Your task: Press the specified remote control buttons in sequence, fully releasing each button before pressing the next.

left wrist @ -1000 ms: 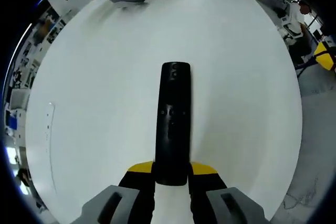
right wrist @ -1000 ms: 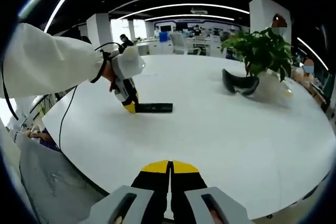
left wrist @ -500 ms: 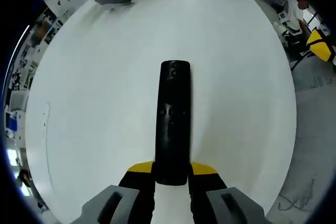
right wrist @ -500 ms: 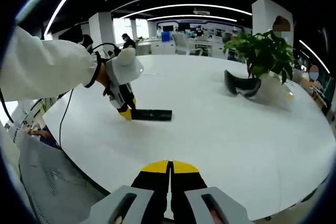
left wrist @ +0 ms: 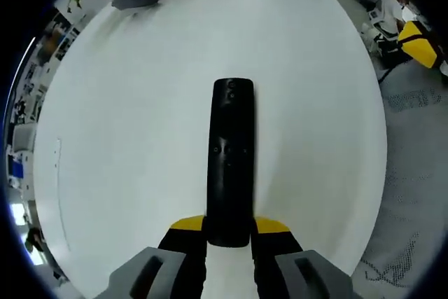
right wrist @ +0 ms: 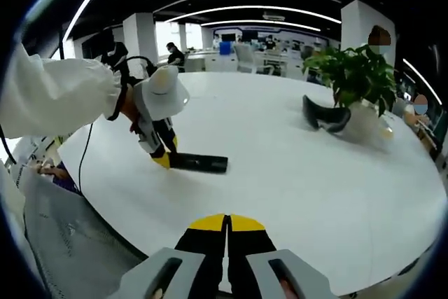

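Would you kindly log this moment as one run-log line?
left gripper: shut on remote control | remote control: flat on white table | right gripper: shut, empty, off the remote | no button pressed now

A broad, round white surface [right wrist: 294, 173] carries a black remote control [left wrist: 231, 159], which lies flat near one edge. Far across the surface a potted green plant [right wrist: 357, 75] stands, with a dark curved headset [right wrist: 323, 115] lying just beside its pot.
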The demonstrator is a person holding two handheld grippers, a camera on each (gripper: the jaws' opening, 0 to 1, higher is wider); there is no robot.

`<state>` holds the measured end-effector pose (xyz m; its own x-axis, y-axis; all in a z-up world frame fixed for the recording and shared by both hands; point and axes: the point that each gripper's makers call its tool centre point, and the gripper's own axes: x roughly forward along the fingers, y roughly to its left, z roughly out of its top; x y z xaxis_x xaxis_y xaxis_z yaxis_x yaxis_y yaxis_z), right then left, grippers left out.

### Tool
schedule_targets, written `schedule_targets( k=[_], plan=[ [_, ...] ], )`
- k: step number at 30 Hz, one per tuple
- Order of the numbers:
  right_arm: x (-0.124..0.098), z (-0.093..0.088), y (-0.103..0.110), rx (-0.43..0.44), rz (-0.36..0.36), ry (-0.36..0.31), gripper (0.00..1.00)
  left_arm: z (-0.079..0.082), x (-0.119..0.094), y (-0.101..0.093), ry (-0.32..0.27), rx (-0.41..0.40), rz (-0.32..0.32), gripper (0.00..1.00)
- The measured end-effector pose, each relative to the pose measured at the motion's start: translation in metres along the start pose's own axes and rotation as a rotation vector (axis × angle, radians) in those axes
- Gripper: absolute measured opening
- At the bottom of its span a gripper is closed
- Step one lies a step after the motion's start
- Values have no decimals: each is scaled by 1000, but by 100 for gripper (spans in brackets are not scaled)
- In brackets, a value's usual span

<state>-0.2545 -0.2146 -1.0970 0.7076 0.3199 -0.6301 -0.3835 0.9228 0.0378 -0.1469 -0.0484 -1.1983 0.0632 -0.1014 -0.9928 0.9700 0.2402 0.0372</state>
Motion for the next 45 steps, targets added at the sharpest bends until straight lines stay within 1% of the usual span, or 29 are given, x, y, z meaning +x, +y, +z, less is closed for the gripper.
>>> schedule_targets(
  k=[4, 7, 14, 19, 26, 33, 39, 45],
  plan=[
    [0, 0, 1, -6, 4, 0, 0, -2, -1, -8, 7, 6, -3, 23],
    [0, 0, 1, -9, 6, -2, 0, -3, -1, -14, 4, -8, -4, 23],
    [0, 0, 2, -12, 11, 0, 0, -7, -2, -33, -21, 15, -9, 23],
    [1, -1, 4, -21, 12, 7, 0, -9, -2, -42, -27, 9, -8, 23],
    [1, -1, 4, -22, 13, 9, 0, -12, -4, -56, -53, -19, -10, 23],
    [1, -2, 4, -24, 15, 13, 0, -15, -5, -72, -88, -21, -10, 23],
    [1, -2, 7, -39, 22, 18, 0, -16, -5, -83, -86, -40, -13, 23],
    [1, -2, 7, -37, 24, 16, 0, -17, -6, -96, -84, -34, -8, 23]
  ],
)
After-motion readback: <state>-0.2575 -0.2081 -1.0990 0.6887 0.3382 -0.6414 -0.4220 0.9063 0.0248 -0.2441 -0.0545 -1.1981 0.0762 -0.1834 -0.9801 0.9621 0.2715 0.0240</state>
